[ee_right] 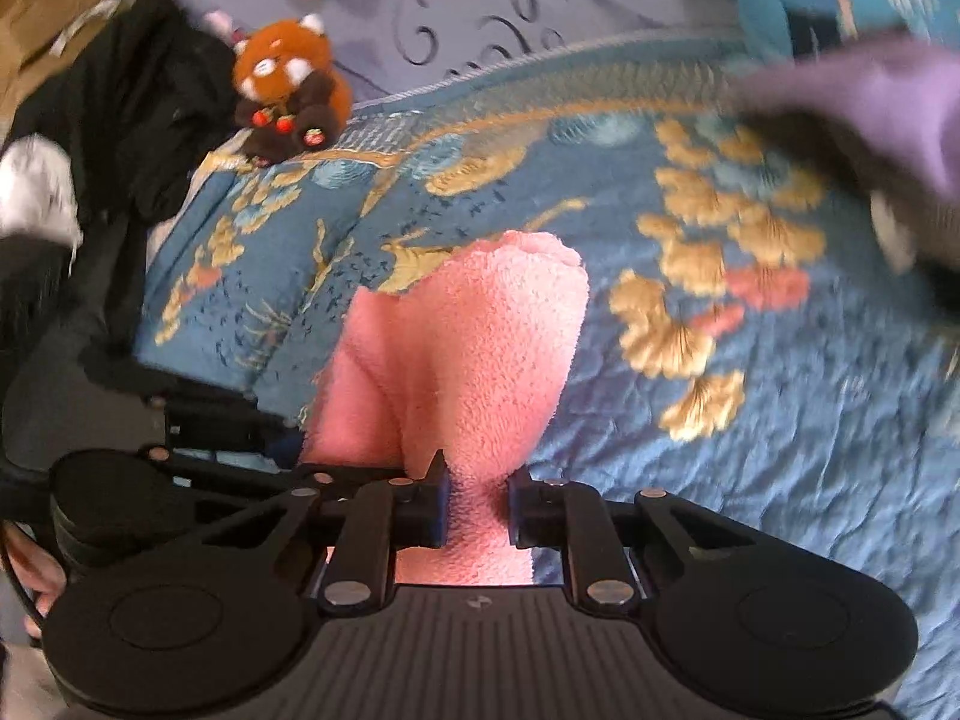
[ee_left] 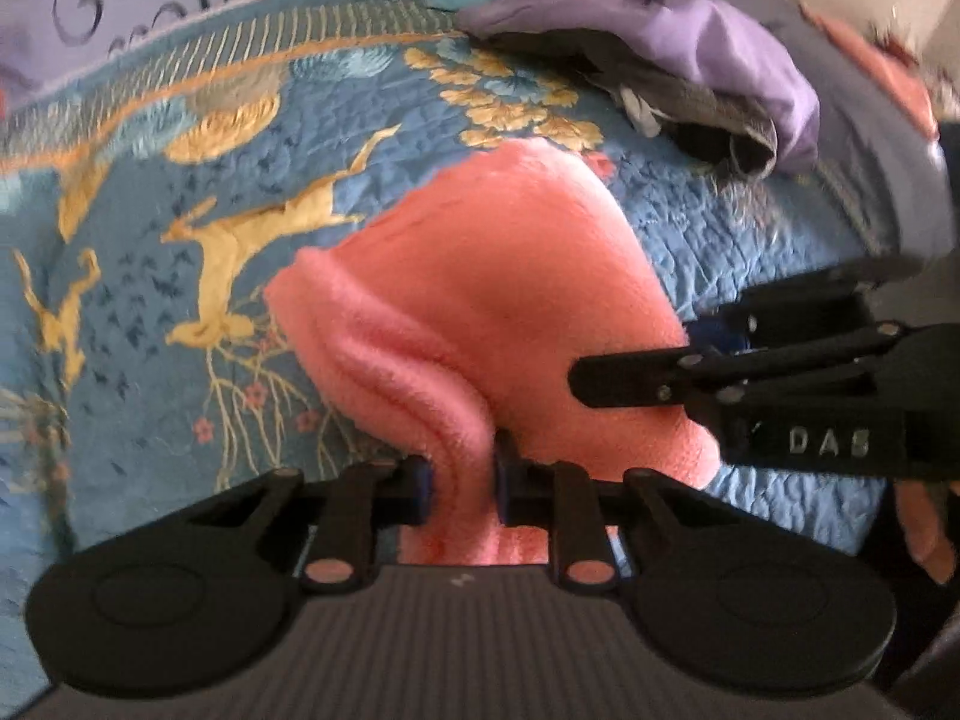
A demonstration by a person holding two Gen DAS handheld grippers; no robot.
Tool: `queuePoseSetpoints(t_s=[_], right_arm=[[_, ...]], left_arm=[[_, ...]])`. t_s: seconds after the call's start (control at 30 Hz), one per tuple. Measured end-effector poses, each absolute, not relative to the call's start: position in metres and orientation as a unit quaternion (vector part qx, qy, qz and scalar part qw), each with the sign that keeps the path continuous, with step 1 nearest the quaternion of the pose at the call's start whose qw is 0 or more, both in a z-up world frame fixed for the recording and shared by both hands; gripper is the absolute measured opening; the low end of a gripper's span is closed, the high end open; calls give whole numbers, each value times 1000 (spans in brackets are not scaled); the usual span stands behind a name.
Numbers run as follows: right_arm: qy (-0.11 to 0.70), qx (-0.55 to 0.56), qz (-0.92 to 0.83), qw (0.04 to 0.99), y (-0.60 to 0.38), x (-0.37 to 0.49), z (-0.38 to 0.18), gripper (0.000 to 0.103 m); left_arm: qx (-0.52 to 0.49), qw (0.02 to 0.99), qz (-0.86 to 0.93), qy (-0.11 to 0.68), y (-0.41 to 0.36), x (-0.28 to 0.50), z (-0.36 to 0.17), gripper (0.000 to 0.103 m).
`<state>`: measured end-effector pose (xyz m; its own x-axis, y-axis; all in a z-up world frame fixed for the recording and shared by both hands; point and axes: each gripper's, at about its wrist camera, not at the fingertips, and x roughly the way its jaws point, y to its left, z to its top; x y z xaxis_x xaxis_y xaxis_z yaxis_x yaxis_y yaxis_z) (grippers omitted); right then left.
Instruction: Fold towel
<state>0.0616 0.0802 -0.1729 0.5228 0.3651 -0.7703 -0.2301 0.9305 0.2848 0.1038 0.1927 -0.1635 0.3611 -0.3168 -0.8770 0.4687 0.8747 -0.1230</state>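
Towel (ee_left: 480,300) fills the centre of both wrist views: pink, fluffy, bunched and lifted off the blue quilt (ee_left: 180,240), which spreads to the left and upper parts of each frame. We have our left gripper (ee_left: 462,480) pinched tight on a thick rolled edge of it at lower centre, its blue pads squeezed against the pile. Our right gripper (ee_right: 477,507) is likewise clamped on a gathered neck of the cloth at lower centre of its own view, and shows again at middle right of the left view, just beside the towel. The two grips sit near each other, so the cloth hangs in soft lobes between and beyond them.

We judge this a carrying stage of a fold, with two held points moving together; motion blur fits that. Whether these are corners we cannot tell. Next calls for laying the held edge down squarely on the quilt, clear of the purple clothes (ee_left: 690,48) at upper right.
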Motion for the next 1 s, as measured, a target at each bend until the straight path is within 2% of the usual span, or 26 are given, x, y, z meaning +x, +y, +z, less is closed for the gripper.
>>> queuePoseSetpoints(t_s=[0.63, 1.0], right_arm=[[411, -10, 171, 895, 100, 79, -131, 16], [357, 16, 175, 917, 104, 163, -113, 16]], left_arm=[[109, 854, -204, 466, 183, 113, -123, 21], [172, 878, -147, 422, 196, 186, -92, 22]])
